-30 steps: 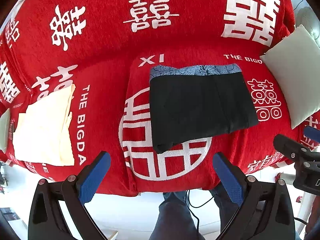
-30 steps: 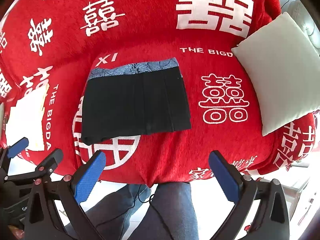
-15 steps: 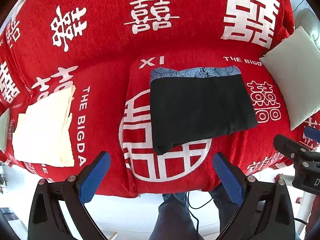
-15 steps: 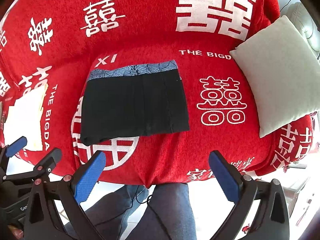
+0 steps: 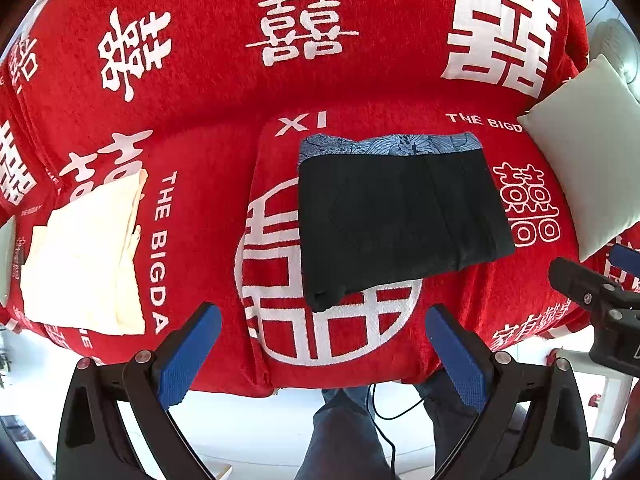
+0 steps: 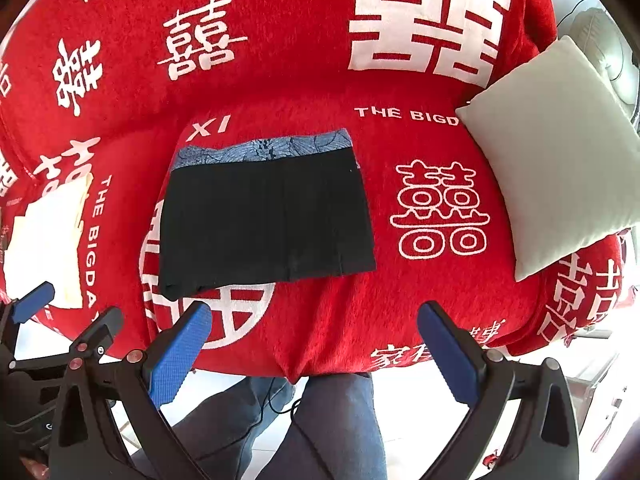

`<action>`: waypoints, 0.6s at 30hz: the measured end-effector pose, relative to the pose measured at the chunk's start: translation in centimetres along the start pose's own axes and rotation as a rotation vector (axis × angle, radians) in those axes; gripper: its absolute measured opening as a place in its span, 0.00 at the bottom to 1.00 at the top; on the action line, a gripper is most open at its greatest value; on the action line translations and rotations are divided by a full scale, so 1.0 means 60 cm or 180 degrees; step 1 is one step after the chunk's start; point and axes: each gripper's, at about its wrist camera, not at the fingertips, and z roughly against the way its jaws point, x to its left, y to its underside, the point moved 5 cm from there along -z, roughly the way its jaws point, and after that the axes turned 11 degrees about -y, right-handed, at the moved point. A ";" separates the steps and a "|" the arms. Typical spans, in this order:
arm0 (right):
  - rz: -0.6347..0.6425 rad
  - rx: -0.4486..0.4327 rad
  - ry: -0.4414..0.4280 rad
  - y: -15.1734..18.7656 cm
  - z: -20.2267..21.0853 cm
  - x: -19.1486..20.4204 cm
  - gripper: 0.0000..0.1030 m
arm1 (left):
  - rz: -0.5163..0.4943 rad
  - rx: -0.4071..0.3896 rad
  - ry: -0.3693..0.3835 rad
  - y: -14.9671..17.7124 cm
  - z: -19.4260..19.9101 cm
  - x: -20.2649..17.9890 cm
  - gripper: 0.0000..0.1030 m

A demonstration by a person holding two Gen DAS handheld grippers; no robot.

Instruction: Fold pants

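Black pants [image 5: 396,220] [image 6: 264,220] with a blue patterned waistband lie folded into a flat rectangle on the red sofa seat [image 5: 224,184] [image 6: 400,300], waistband toward the backrest. My left gripper [image 5: 320,344] hangs open over the seat's front edge, short of the pants, with nothing between its blue pads. My right gripper [image 6: 312,344] is also open and empty, held back from the pants near the front edge. Each gripper shows at the side of the other's view.
A folded cream cloth [image 5: 88,256] [image 6: 44,240] lies on the seat to the left. A pale cushion [image 5: 588,160] [image 6: 560,160] leans at the right end. A person's legs in blue jeans [image 6: 320,432] and a thin cable stand on the white floor below.
Both grippers have drifted slightly; the pants sit a touch lower in both views. Nothing was taken hold of or let go.
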 end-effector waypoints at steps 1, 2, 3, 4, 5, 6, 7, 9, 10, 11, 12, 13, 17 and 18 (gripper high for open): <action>0.0005 0.0004 0.0002 0.000 -0.001 0.001 1.00 | -0.0001 -0.0005 0.0004 -0.001 -0.001 -0.001 1.00; 0.0010 0.0008 0.0004 0.000 -0.002 0.002 1.00 | -0.0004 -0.0014 0.0006 -0.002 -0.001 -0.002 1.00; 0.0021 0.0015 0.0008 -0.001 -0.003 0.004 1.00 | -0.0005 -0.0026 -0.0003 -0.003 -0.002 -0.002 1.00; 0.0027 0.0020 0.0014 0.000 -0.003 0.006 1.00 | -0.0009 -0.0032 -0.0020 -0.004 -0.002 -0.002 1.00; 0.0034 0.0026 0.0023 0.000 -0.004 0.007 1.00 | -0.0011 -0.0037 -0.0025 -0.005 -0.003 -0.002 1.00; 0.0038 0.0031 0.0036 0.001 -0.005 0.008 1.00 | -0.0009 -0.0041 -0.0017 -0.006 -0.004 -0.002 1.00; 0.0041 0.0033 0.0044 0.000 -0.006 0.009 1.00 | -0.0007 -0.0046 -0.0010 -0.007 -0.004 -0.001 1.00; 0.0048 0.0038 0.0066 0.000 -0.007 0.011 1.00 | 0.0004 -0.0048 -0.0002 -0.009 -0.006 0.001 1.00; 0.0054 0.0039 0.0072 0.000 -0.007 0.012 1.00 | 0.0011 -0.0048 0.0008 -0.010 -0.006 0.001 1.00; 0.0058 0.0039 0.0077 0.001 -0.008 0.014 1.00 | 0.0018 -0.0050 0.0016 -0.010 -0.007 0.002 1.00; 0.0064 0.0038 0.0086 0.001 -0.008 0.016 1.00 | 0.0019 -0.0055 0.0024 -0.011 -0.008 0.003 1.00; 0.0067 0.0041 0.0093 0.001 -0.009 0.017 1.00 | 0.0019 -0.0057 0.0028 -0.011 -0.008 0.003 1.00; 0.0067 0.0055 0.0091 0.003 -0.013 0.022 1.00 | 0.0037 -0.0034 0.0048 -0.011 -0.014 0.005 1.00; 0.0069 0.0057 0.0090 0.003 -0.014 0.022 1.00 | 0.0044 -0.0023 0.0069 -0.011 -0.016 0.006 1.00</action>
